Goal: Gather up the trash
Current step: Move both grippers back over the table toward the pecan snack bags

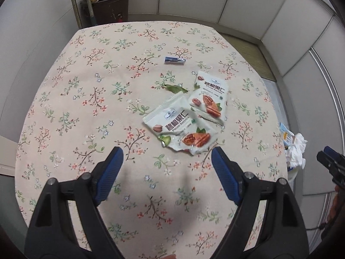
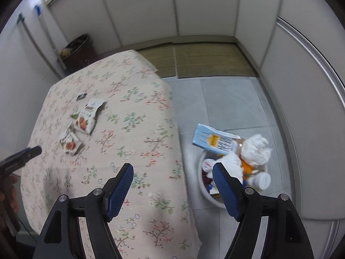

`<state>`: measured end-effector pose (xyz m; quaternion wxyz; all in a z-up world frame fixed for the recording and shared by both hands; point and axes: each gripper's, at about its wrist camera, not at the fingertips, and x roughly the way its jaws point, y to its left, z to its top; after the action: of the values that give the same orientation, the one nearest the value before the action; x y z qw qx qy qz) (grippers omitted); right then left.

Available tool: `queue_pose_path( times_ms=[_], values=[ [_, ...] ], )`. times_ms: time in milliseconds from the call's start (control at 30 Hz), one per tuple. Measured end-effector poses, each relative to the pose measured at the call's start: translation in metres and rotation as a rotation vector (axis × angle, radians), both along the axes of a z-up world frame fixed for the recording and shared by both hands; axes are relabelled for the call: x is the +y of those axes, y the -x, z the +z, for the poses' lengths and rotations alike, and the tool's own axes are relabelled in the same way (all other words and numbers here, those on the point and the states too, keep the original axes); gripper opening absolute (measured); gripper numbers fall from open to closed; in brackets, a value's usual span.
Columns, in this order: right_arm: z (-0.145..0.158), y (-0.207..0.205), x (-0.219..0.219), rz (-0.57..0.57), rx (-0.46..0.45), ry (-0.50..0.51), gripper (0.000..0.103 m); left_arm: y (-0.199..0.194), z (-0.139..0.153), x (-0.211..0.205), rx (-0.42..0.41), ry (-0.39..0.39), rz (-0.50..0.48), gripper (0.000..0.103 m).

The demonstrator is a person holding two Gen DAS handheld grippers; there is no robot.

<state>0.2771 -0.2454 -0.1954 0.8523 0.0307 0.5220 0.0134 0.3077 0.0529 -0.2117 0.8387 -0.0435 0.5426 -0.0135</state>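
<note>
Two torn white pecan snack wrappers lie on the floral tablecloth (image 1: pixel 86 108): the near wrapper (image 1: pixel 181 131) and the far wrapper (image 1: pixel 210 98). A green leaf (image 1: pixel 175 89) and a small blue wrapper (image 1: pixel 174 60) lie behind them. My left gripper (image 1: pixel 167 159) is open and empty, just short of the near wrapper. My right gripper (image 2: pixel 172 174) is open and empty, over the table's right edge beside a white trash bin (image 2: pixel 201 185) on the floor. The wrappers also show in the right wrist view (image 2: pixel 86 117).
The white bin holds crumpled tissue (image 2: pixel 256 147), a light blue carton (image 2: pixel 213 139) and small bottles. A dark brown bin (image 1: pixel 112 2) and broom handles stand in the far left corner. White wall panels surround the table; grey floor tiles (image 2: pixel 232 103) lie to the right.
</note>
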Motion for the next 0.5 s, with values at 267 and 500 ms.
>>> queue_pose_path(
  times_ms=[267, 500],
  values=[
    [-0.001, -0.016, 0.031, 0.055, -0.022, 0.062, 0.077, -0.026, -0.026, -0.018, -0.026, -0.035, 0.086, 0.084],
    [-0.006, -0.023, 0.022, 0.043, -0.013, 0.059, 0.078, -0.045, -0.056, -0.028, 0.002, -0.054, 0.171, 0.068]
  ],
)
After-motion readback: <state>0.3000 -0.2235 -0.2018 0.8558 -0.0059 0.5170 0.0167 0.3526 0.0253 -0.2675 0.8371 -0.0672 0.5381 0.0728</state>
